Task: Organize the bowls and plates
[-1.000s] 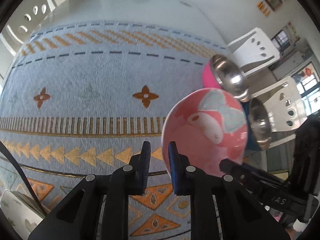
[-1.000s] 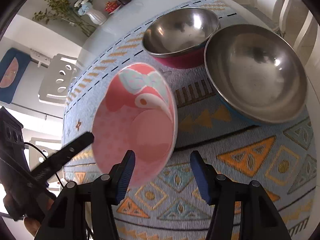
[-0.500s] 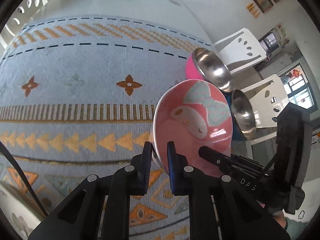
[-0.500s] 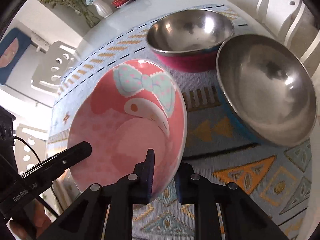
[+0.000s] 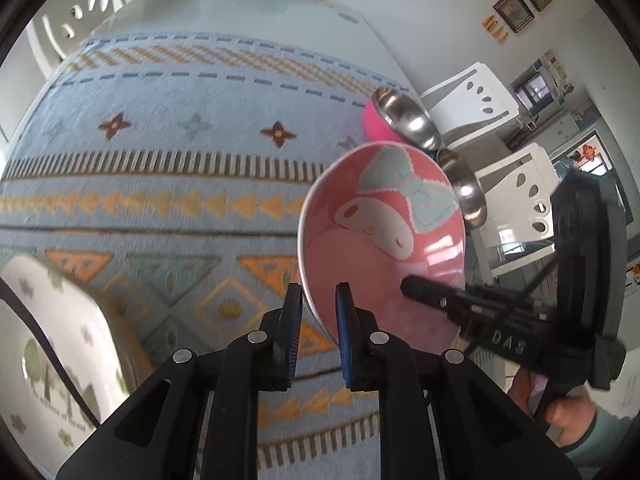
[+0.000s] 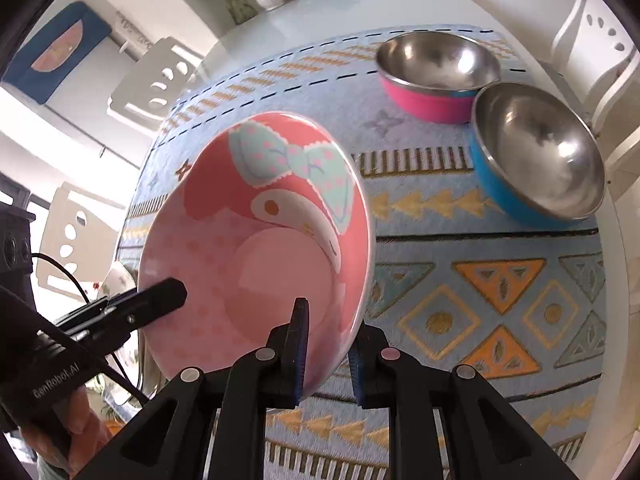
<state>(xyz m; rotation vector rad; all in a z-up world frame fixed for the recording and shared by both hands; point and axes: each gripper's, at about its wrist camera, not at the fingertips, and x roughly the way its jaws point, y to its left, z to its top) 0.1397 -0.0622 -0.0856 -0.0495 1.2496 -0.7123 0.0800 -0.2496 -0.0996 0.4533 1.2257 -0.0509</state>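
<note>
Right wrist view: the pink bowl [image 6: 256, 256], printed with a cartoon face and a mint bow, hangs tilted in the air above the patterned cloth [image 6: 480, 320], held at two points of its rim. The right gripper [image 6: 326, 344] has its jaws pinching the bowl's near lower rim, one pad inside the bowl and one behind it. The left gripper [image 5: 316, 332] pinches another stretch of the rim the same way, its jaws pressed onto the thin wall; from the right wrist view one of its fingers lies across the bowl's inner left side.

Beyond the pink bowl, toward the far right of the cloth, the pink-sided steel bowl [image 6: 436, 76] and the blue-sided steel bowl [image 6: 536, 152] sit touching each other, side by side and not nested. On the pink bowl's other side, at the near left edge of the table [image 5: 256, 4], a white plate [image 5: 52, 344] with small printed trees lies flat on the cloth.

As a judgement, the sorting looks mid-way: the pink bowl is lifted but not yet set down anywhere, the two steel bowls remain unstacked, and the plate appears to wait alone. Placing the pink bowl with the other bowls seems the likely remaining step.
</note>
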